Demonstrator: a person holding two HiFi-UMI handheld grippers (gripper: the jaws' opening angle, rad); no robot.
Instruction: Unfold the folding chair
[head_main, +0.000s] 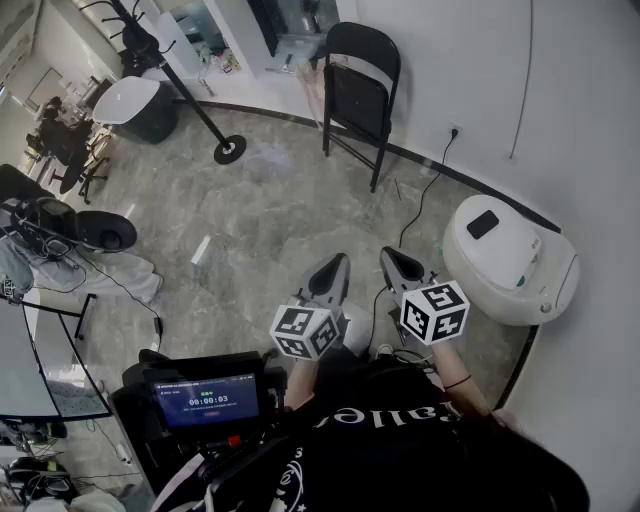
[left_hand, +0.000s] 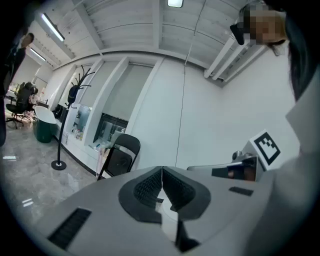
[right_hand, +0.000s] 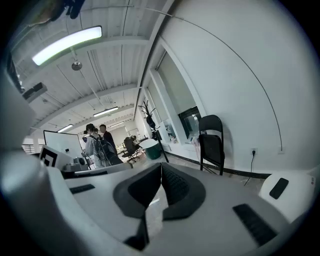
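Observation:
A black folding chair (head_main: 358, 92) leans folded against the white wall at the far side of the room. It also shows small in the left gripper view, the chair (left_hand: 119, 156), and in the right gripper view, the chair (right_hand: 212, 142). My left gripper (head_main: 335, 270) and right gripper (head_main: 396, 262) are held side by side close to my body, well short of the chair. Both are shut with nothing between their jaws. The left gripper (left_hand: 162, 170) and the right gripper (right_hand: 161, 167) point roughly level toward the chair.
A white rounded machine (head_main: 510, 260) sits on the floor at the right by the wall, its black cable (head_main: 418, 205) running to a wall socket. A black coat stand (head_main: 228, 148) rises left of the chair. A monitor rig (head_main: 205, 400) stands at my left. People (right_hand: 97, 145) stand far off.

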